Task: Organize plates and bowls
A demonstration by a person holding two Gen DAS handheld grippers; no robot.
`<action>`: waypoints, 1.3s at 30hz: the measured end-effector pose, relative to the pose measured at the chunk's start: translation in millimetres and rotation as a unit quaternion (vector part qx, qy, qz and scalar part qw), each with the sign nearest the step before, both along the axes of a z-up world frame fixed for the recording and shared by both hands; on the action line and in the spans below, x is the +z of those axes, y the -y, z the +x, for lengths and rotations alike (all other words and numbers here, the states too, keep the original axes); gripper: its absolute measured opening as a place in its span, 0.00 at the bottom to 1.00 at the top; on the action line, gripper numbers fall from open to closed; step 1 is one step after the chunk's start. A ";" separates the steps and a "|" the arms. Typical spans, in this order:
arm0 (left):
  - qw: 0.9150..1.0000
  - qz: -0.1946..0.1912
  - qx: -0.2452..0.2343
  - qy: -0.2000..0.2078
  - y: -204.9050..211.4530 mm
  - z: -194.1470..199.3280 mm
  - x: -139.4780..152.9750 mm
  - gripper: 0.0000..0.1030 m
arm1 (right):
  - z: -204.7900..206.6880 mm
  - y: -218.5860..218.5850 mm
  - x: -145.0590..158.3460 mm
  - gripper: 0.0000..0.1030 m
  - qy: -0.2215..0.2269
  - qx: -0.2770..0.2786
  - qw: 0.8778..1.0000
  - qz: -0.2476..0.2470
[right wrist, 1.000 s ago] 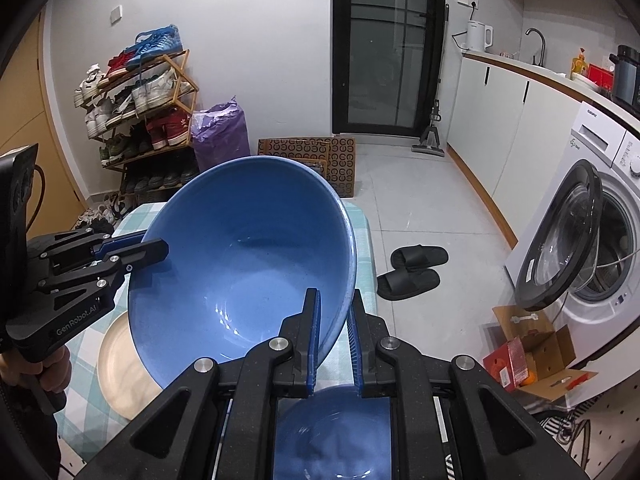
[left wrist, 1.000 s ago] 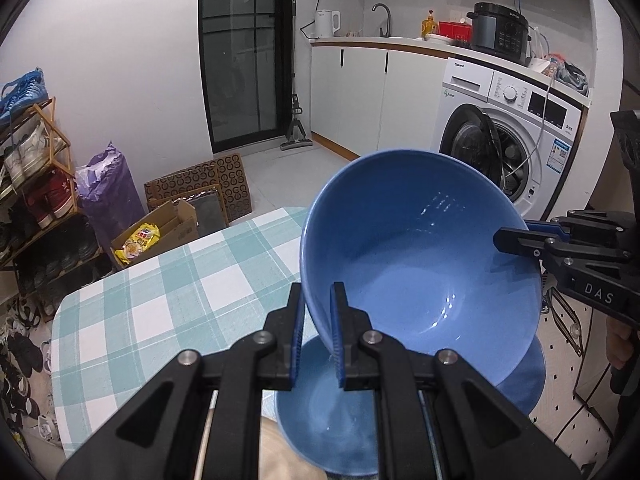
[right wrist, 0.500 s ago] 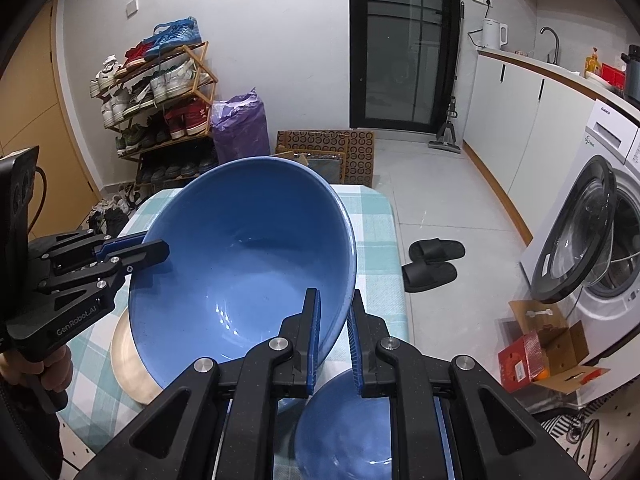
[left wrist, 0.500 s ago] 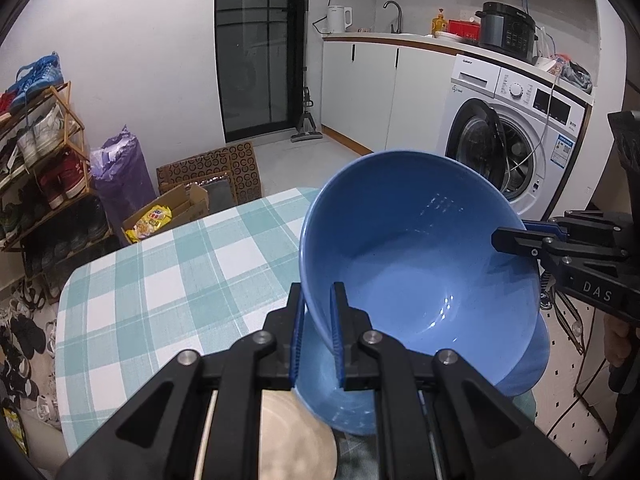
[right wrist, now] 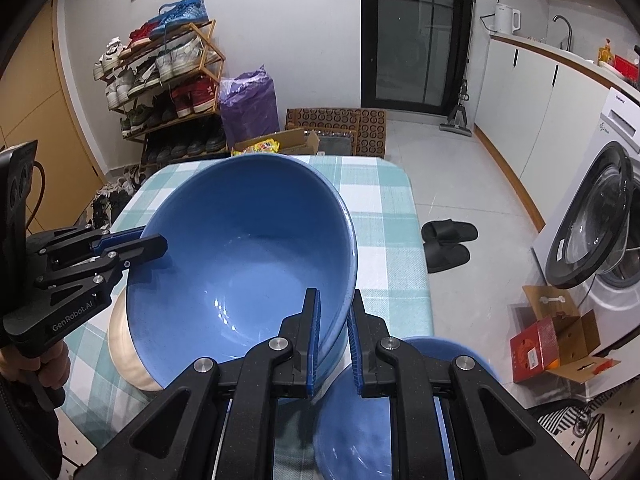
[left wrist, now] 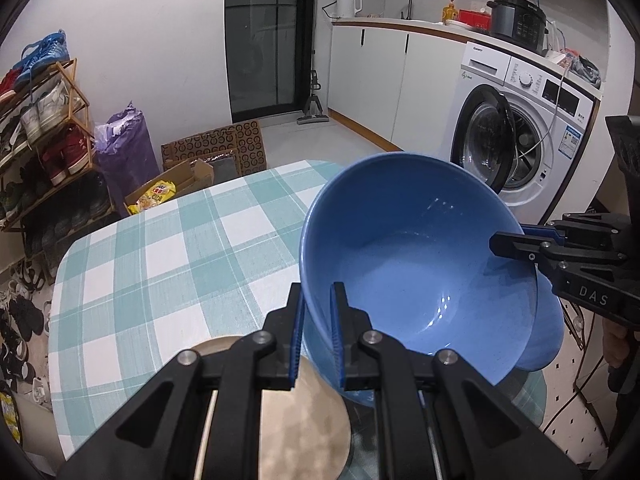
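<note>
Both grippers hold one large blue bowl (left wrist: 416, 264) in the air, tilted, above the near edge of the tabletop (left wrist: 160, 264). The left gripper (left wrist: 316, 336) has its fingers clamped on one side of the rim; the right gripper (right wrist: 334, 340) has its fingers clamped on the opposite side. A second blue bowl (right wrist: 356, 412) and a beige plate (left wrist: 304, 428) lie below. Judged progress: early; the held bowl is not yet set down or stacked.
</note>
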State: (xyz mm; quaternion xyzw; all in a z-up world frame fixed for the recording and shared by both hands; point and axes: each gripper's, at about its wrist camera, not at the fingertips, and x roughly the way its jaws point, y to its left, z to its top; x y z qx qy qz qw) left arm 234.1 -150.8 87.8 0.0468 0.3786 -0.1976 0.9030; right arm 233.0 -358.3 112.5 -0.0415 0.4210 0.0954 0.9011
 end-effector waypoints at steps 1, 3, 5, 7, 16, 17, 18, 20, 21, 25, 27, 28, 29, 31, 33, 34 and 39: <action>1.000 0.001 0.000 -0.002 -0.3 0.1 -2.0 0.10 | 1.0 -0.8 -2.8 0.13 -0.002 0.000 1.000 0.000; 1.000 0.002 0.002 -0.006 -0.8 0.8 -6.9 0.10 | 3.1 -3.4 -9.2 0.13 -0.007 0.001 1.000 -0.001; 1.000 0.001 0.003 -0.010 -2.0 2.1 -12.1 0.10 | 6.0 -3.7 -16.4 0.13 -0.014 0.001 1.000 -0.003; 1.000 0.002 0.003 -0.016 -2.0 3.3 -19.0 0.10 | 9.8 -2.8 -22.0 0.13 -0.021 0.001 1.000 -0.002; 0.999 0.006 0.007 -0.037 -2.4 6.6 -43.0 0.10 | 16.9 -5.6 -51.1 0.13 -0.047 0.004 0.999 -0.012; 0.999 0.007 0.007 -0.039 -2.7 7.0 -45.1 0.10 | 17.0 -6.8 -53.4 0.13 -0.049 0.004 0.999 -0.013; 0.999 0.007 0.008 -0.040 -2.9 7.5 -46.5 0.10 | 17.7 -7.7 -55.7 0.13 -0.050 0.005 0.999 -0.014; 0.999 0.007 0.009 -0.042 -3.2 8.6 -48.3 0.10 | 18.8 -8.2 -59.8 0.13 -0.052 0.006 0.998 -0.017; 0.999 0.008 0.010 -0.043 -3.5 9.0 -49.5 0.10 | 19.1 -8.5 -60.8 0.13 -0.053 0.006 0.998 -0.018; 0.999 0.011 0.009 -0.046 -3.4 11.0 -52.7 0.10 | 21.4 -12.1 -66.4 0.13 -0.056 0.007 0.998 -0.028; 0.999 0.013 0.009 -0.048 -2.8 12.0 -54.6 0.10 | 22.4 -13.2 -69.7 0.13 -0.059 0.006 0.998 -0.033; 0.999 0.014 0.010 -0.048 -2.5 12.3 -55.4 0.10 | 22.2 -14.0 -69.9 0.13 -0.060 0.006 0.998 -0.035; 0.999 0.015 0.010 -0.048 -1.9 12.5 -56.2 0.10 | 22.3 -14.5 -71.1 0.13 -0.061 0.005 0.997 -0.038; 0.999 0.021 0.010 -0.048 0.3 12.5 -58.3 0.10 | 22.4 -16.0 -73.1 0.13 -0.058 0.004 0.997 -0.049; 0.999 0.026 0.010 -0.046 1.8 12.8 -59.5 0.10 | 23.1 -15.3 -73.7 0.13 -0.058 0.004 0.997 -0.051; 0.999 0.026 0.010 -0.047 2.2 13.1 -59.8 0.10 | 23.2 -14.6 -74.0 0.14 -0.058 0.005 0.997 -0.051; 0.998 0.027 0.005 -0.055 2.6 14.0 -64.3 0.10 | 23.5 -15.4 -78.5 0.14 -0.061 0.009 0.996 -0.064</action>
